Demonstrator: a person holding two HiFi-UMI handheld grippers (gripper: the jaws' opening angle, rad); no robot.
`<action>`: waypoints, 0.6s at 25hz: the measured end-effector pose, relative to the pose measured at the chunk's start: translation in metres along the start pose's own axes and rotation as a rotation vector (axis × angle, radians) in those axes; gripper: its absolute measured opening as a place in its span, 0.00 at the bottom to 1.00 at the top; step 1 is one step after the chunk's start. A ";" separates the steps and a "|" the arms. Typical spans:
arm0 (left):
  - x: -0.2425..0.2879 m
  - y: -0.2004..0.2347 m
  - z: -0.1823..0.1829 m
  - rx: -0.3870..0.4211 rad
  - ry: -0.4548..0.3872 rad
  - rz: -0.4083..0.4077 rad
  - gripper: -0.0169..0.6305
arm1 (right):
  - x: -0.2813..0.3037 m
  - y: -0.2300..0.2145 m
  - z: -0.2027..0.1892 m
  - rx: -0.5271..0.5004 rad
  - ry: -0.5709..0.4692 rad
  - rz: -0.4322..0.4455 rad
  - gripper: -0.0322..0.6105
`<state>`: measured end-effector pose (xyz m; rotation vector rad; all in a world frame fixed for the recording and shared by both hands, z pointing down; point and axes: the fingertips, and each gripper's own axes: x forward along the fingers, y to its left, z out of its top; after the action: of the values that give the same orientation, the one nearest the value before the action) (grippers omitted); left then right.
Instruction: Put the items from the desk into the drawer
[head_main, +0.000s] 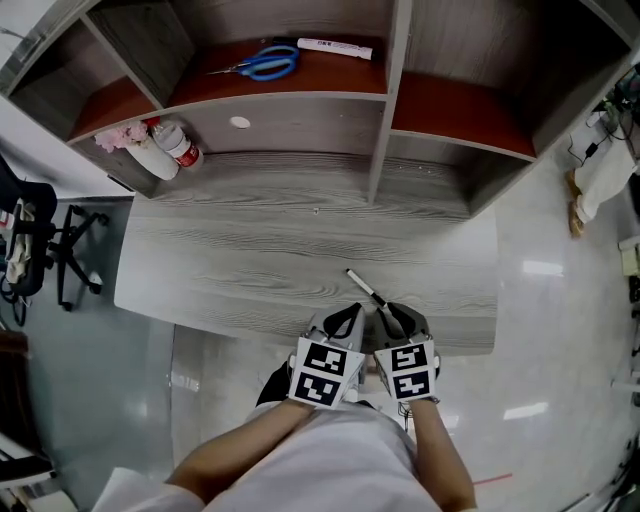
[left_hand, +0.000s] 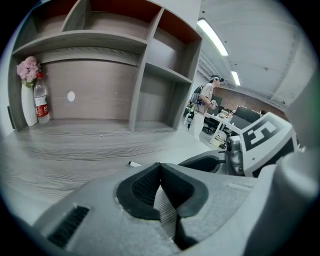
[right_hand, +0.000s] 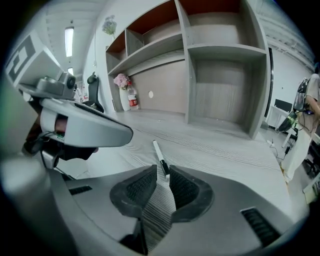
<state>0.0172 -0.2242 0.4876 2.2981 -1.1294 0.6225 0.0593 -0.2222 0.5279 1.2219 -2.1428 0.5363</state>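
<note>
A black-and-white marker pen (head_main: 366, 288) lies on the grey wooden desk (head_main: 250, 250) near its front edge. Its black end (right_hand: 163, 166) sits right at the mouth of my right gripper (right_hand: 163, 171), whose jaws stand a little apart around it without closing on it. My left gripper (head_main: 340, 322) hovers just to the left, shut with nothing held; in its own view the left gripper (left_hand: 160, 165) shows the pads meeting, and the pen's white tip (left_hand: 134, 164) peeks out ahead. Blue scissors (head_main: 268, 64) and a white marker (head_main: 334, 47) rest on a red shelf. No drawer is visible.
A shelf unit (head_main: 380, 110) rises at the back of the desk. A water bottle (head_main: 181, 146) and a white vase with pink flowers (head_main: 140, 145) stand at the back left. An office chair (head_main: 70, 250) is left of the desk. A person (left_hand: 205, 95) stands far off.
</note>
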 end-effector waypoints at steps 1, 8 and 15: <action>0.000 0.002 0.000 -0.002 0.002 0.002 0.03 | 0.002 0.000 -0.001 0.000 0.006 0.000 0.11; 0.002 0.015 0.000 -0.012 0.010 0.014 0.03 | 0.019 -0.007 -0.001 -0.020 0.034 0.000 0.15; 0.001 0.016 -0.001 -0.012 0.010 0.018 0.03 | 0.025 -0.007 -0.004 -0.047 0.053 0.003 0.14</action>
<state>0.0049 -0.2322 0.4925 2.2748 -1.1470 0.6312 0.0567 -0.2386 0.5479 1.1663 -2.1009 0.5107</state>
